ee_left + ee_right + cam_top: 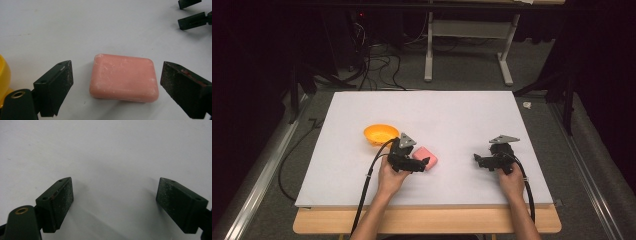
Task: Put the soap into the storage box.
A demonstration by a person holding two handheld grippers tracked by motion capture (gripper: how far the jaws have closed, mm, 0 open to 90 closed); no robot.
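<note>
left gripper view: my left gripper [116, 82] fingers apart, straddling pink soap bar [123, 77] at frame centre on counter [75, 30], not touching. likely pre-grasp; next, close evenly. right gripper [115, 200] fingers apart, empty. yellow bowl [381, 133] left of centre.

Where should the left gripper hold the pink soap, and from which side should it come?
Probably by its two short ends, coming level along the table as now. The soap lies flat between the open left gripper, one pad facing each short end, with gaps on both sides.
</note>
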